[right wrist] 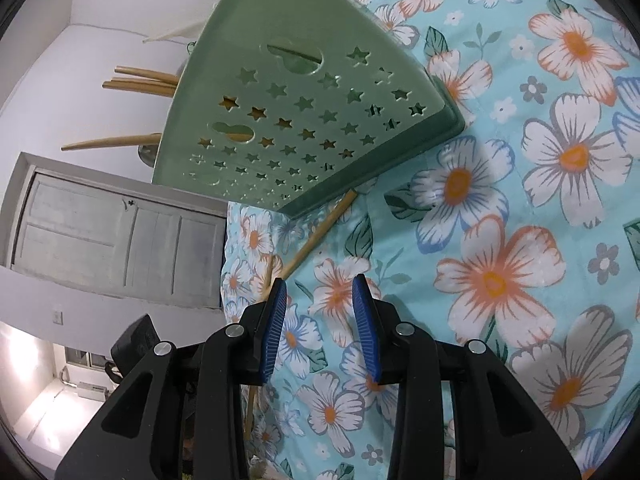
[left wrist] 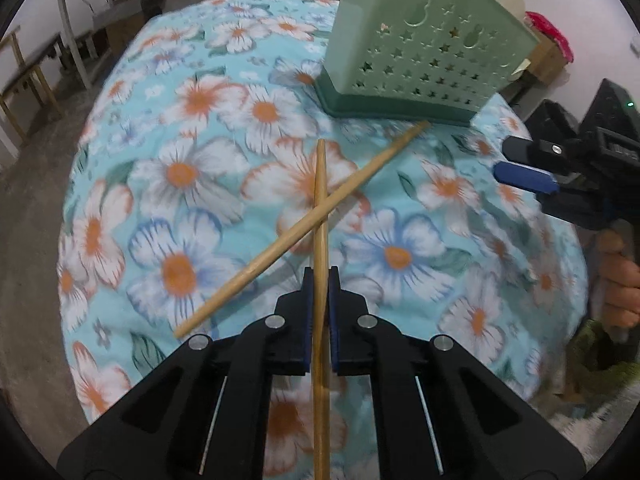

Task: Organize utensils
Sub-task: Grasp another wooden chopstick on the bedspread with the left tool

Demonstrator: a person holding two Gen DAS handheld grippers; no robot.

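Over cloth, left hand-held gripper (left wrist: 320,276) clamps chopstick (left wrist: 320,200); right hand-held gripper (right wrist: 320,292) agape.

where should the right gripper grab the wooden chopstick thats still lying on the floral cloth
Probably the free stretch of the loose wooden chopstick between the crossing and the green perforated utensil holder. It lies flat and diagonal, so come from above, fingers straddling its width. Its lower half sits under the held chopstick in the left gripper. The right gripper is open and empty.
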